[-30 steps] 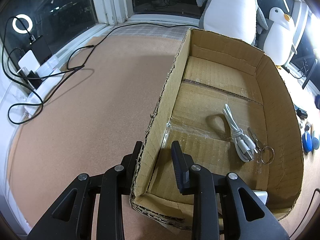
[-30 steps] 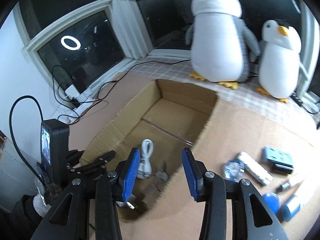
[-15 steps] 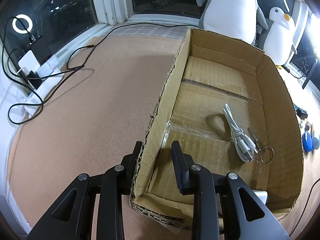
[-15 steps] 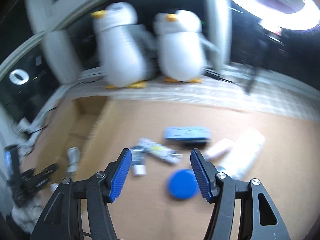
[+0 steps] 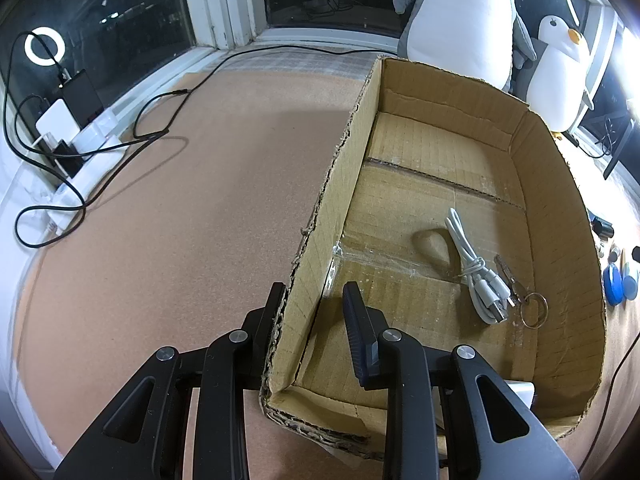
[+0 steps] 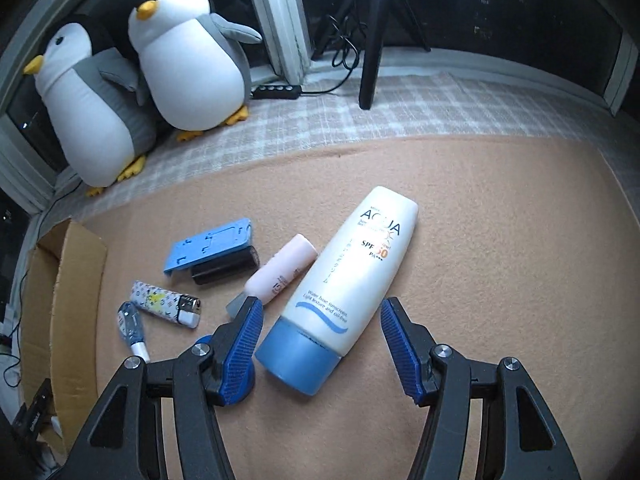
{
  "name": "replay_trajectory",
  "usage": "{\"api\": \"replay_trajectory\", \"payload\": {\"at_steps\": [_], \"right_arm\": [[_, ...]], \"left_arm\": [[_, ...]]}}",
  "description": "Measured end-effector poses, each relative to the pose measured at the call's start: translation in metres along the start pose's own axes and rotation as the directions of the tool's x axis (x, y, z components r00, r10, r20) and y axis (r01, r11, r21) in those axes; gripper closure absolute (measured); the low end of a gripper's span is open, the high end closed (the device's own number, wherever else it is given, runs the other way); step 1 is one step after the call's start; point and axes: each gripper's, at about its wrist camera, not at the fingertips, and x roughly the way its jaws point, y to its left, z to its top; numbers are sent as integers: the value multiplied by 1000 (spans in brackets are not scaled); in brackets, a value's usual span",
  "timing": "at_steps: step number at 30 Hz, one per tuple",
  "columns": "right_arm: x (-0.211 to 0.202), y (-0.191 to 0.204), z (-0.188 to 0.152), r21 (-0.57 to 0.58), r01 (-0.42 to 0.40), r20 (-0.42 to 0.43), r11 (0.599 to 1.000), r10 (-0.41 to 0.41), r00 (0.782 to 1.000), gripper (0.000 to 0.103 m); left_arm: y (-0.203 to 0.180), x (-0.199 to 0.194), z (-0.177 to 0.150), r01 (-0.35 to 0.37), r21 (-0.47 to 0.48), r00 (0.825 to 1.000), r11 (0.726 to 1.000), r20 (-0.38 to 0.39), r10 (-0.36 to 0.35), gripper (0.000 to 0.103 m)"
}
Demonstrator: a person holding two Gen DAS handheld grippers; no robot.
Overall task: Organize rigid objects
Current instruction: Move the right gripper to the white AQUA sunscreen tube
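Two plush penguins [image 6: 176,64] stand by the dark window [image 5: 100,12], with a black tripod [image 6: 372,32], a power strip [image 6: 276,91] and trailing black cables [image 5: 120,148] nearby.

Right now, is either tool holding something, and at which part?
The left tool grips the cardboard box by its side wall. The right tool holds nothing.

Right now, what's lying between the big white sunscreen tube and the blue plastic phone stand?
A small pale pink tube, seen in the right wrist view, between the white sunscreen tube and blue phone stand.
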Motion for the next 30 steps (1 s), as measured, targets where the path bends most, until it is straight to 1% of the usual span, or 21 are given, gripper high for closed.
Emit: {"api": "replay_trajectory", "payload": {"at_steps": [5, 8, 16, 19, 23, 26, 27, 30], "right_arm": [[13, 5, 3, -19, 28, -28, 999, -28, 999, 46], [19, 8, 4, -43, 60, -42, 997, -62, 997, 46], [17, 4, 3, -92, 68, -47, 993, -73, 996, 46], [17, -6, 0, -84, 46, -52, 995, -51, 997, 46], [13, -22, -7, -60, -6, -36, 998, 4, 999, 46], [13, -30, -11, -59, -22, -28, 998, 20, 999, 46], [13, -31, -12, -62, -16, -25, 998, 14, 1000, 46], [13, -32, -15, -58, -23, 3, 998, 23, 1000, 46]], "left_arm": [[0, 0, 0, 2, -1, 1000, 1000, 0, -2, 76], [0, 0, 0, 4, -3, 1000, 1000, -1, -4, 76], [1, 0, 0, 4, -3, 1000, 1000, -1, -4, 76], [0, -1, 0, 3, -2, 1000, 1000, -1, -3, 76], [1, 0, -1, 1, -2, 1000, 1000, -1, -1, 76], [1, 0, -1, 1, -1, 1000, 1000, -1, -1, 76], [1, 0, -1, 1, -1, 1000, 1000, -1, -1, 76], [1, 0, 0, 1, -2, 1000, 1000, -2, -1, 76]]}}
